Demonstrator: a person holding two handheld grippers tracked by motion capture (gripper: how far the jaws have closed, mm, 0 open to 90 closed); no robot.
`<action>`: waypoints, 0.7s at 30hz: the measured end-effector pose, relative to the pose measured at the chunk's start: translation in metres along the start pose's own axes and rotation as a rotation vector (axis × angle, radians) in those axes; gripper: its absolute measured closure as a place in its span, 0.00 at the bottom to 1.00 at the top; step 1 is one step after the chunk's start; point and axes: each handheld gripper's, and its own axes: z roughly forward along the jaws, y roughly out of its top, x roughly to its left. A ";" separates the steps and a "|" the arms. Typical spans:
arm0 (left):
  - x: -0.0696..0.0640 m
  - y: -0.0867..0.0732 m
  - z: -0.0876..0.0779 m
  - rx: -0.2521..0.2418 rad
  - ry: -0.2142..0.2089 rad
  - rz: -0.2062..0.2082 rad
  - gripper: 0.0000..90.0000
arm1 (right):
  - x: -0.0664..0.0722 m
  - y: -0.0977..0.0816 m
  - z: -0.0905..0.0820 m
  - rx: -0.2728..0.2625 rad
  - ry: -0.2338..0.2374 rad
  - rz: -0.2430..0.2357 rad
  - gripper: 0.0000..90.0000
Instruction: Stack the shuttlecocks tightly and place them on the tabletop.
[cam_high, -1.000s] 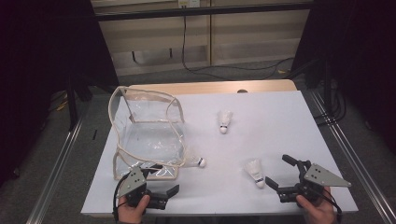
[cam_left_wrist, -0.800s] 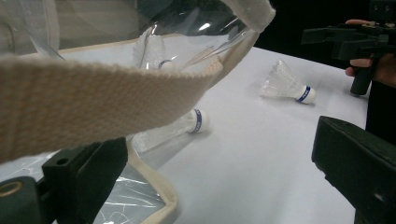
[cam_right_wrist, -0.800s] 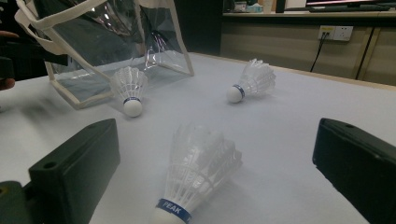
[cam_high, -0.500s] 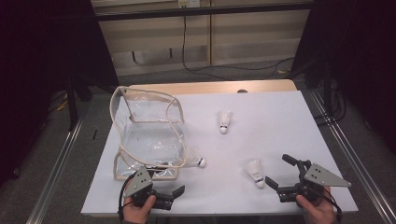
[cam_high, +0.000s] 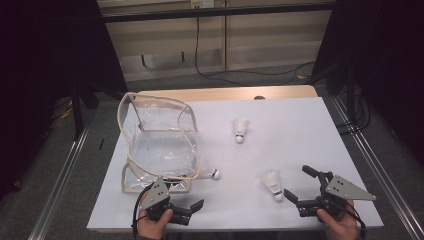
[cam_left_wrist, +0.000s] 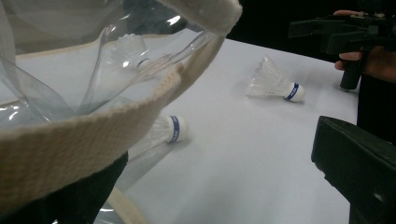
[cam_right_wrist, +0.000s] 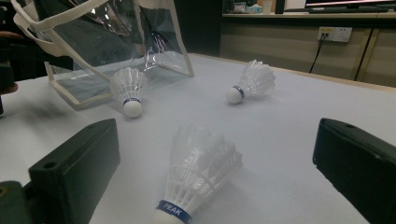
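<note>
A clear plastic bag (cam_high: 156, 145) with cream trim stands open at the table's left. One white shuttlecock (cam_high: 210, 173) lies against its front right corner, a second (cam_high: 240, 129) lies mid-table, and a third (cam_high: 272, 183) lies near the front right. My left gripper (cam_high: 192, 211) is open at the front edge, just below the bag; in the left gripper view the bag's trim (cam_left_wrist: 93, 135) crosses over the left jaw. My right gripper (cam_high: 300, 183) is open just right of the third shuttlecock (cam_right_wrist: 198, 179), which lies between its jaws with the cork toward the camera.
The white table (cam_high: 300, 125) ends close in front of both hands. A wooden strip (cam_high: 225, 93) runs along its far edge, and metal rails (cam_high: 372, 165) flank it. Cables (cam_high: 250, 75) lie on the floor beyond.
My left gripper has slid a little to the right along the front edge, nearer the bag's corner. The right gripper and the shuttlecocks have stayed put.
</note>
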 end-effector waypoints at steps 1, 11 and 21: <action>-0.001 0.000 0.002 0.007 0.000 0.007 0.04 | 0.000 0.000 0.000 0.002 -0.002 -0.001 0.00; -0.004 0.002 0.009 0.002 -0.019 -0.001 0.04 | -0.001 0.000 -0.003 -0.001 -0.008 0.002 0.00; -0.006 0.003 0.015 0.010 -0.024 0.008 0.03 | -0.002 0.000 -0.004 -0.005 -0.014 -0.004 0.00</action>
